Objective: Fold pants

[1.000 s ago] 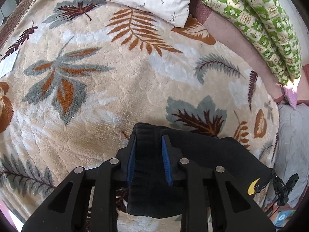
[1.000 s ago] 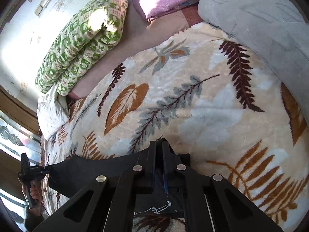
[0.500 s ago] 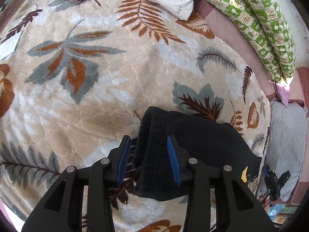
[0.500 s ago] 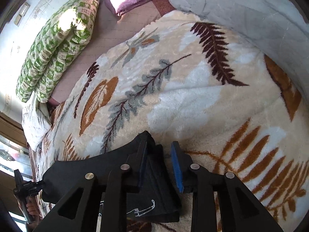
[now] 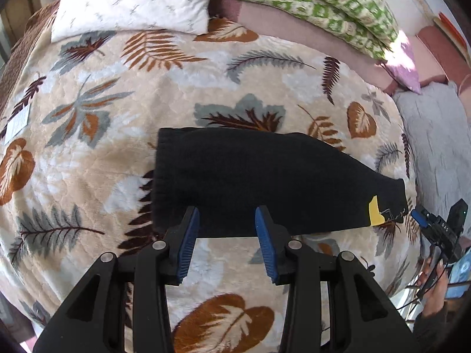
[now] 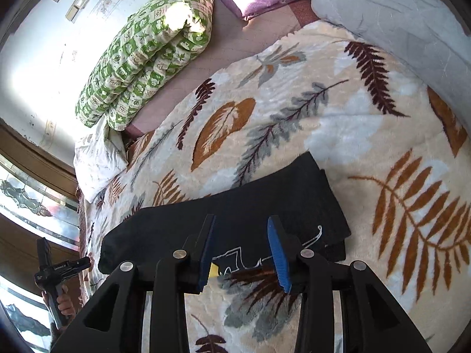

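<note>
Pants [image 5: 265,182] folded flat on blanket [image 5: 206,73], left gripper [image 5: 226,226] and right gripper [image 6: 241,235] agape, empty, at near edge.

We see black pants [image 5: 265,176] folded into a long, flat, narrow bundle lying on a leaf-patterned blanket [image 5: 103,161]. One end shows a ribbed band; the other carries a small yellow patch [image 5: 376,214] and white stitched line art [image 6: 235,260].

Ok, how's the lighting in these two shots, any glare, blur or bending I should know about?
Left wrist view: fisheye bends the blanket into a dome; the pants are sharp, but so dark their folds vanish. Right wrist view: sun glares on the quilt and the wall, washing out detail; dark vignette at corners.
</note>
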The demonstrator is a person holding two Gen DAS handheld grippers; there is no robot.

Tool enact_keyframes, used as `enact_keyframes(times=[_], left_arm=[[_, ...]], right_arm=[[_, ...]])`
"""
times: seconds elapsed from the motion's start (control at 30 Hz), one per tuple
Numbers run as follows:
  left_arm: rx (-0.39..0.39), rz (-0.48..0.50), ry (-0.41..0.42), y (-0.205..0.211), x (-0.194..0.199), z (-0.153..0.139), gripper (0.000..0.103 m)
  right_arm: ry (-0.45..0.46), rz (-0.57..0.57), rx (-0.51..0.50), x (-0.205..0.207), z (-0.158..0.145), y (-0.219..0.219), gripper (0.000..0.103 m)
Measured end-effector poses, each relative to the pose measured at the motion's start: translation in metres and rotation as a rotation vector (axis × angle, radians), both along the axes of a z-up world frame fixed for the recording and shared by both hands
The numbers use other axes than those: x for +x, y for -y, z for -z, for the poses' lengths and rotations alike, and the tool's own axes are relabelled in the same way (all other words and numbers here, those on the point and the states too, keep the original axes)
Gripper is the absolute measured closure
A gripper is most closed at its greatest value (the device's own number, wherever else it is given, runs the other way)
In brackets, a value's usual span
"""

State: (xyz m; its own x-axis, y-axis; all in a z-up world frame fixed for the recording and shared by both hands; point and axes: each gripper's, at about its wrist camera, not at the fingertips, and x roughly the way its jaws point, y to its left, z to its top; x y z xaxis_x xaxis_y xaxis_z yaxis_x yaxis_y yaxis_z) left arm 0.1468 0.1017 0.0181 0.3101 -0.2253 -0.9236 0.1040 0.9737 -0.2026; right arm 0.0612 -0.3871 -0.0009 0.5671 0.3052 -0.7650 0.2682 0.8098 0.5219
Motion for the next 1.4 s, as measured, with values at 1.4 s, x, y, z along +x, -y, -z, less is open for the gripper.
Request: enact_keyframes(times=[1.4], left_arm=[[-0.104, 0.288, -0.223, 0.274, -0.020, 0.068, 0.065]], right_arm=[[-0.087, -0.015, 0.082, -0.020, 0.064, 0.071, 0.086]])
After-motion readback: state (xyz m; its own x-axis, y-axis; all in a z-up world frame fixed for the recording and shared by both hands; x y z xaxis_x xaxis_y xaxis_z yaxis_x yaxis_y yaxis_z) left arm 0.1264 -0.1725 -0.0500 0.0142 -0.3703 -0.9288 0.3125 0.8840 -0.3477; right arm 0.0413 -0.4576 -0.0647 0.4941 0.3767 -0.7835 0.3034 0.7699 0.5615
